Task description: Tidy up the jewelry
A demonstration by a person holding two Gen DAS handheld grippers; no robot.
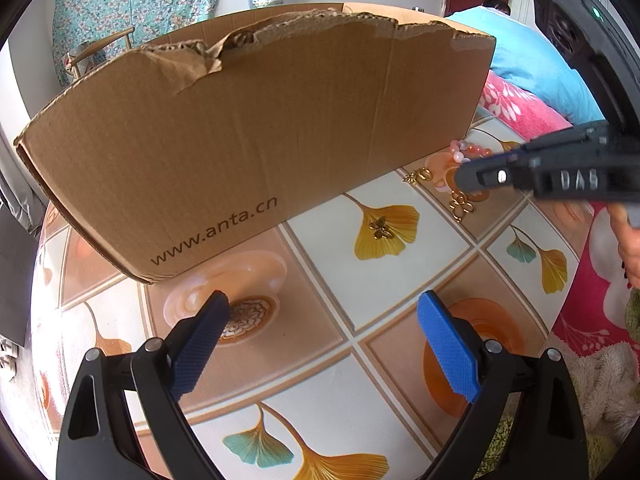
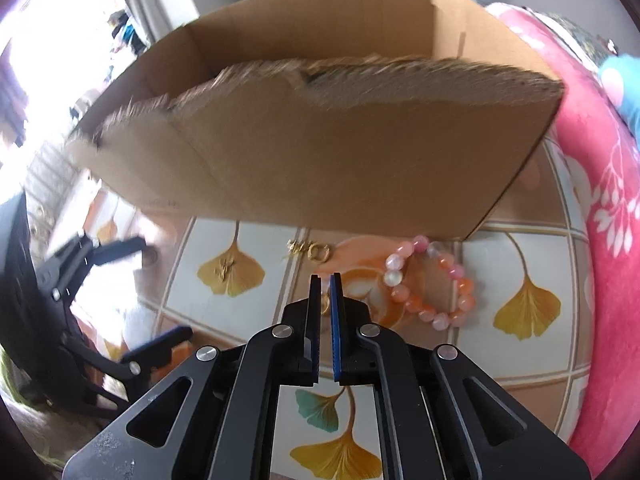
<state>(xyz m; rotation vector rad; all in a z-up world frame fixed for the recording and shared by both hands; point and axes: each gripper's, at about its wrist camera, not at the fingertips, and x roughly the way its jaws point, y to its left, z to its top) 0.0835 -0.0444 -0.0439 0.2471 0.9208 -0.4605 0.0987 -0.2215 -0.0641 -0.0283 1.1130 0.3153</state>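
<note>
Here our right gripper (image 2: 326, 280) is pinched nearly closed on a small gold piece (image 2: 325, 301). Our left gripper (image 1: 322, 312) gapes empty — the bracelet (image 2: 430, 282) shows pink-orange beads.

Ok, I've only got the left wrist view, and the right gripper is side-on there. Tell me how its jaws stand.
Observer: The right gripper is nearly shut. A gold piece shows in the slit; gripped or lying beneath, I can't tell.
Operator: Give me the bracelet; it's half hidden here.
Observer: The bead bracelet lies as a full loop on the table, just right of that gripper, untouched.
Operator: Now the box.
Observer: The cardboard box is open-topped; its inner walls show, its floor is hidden.
</note>
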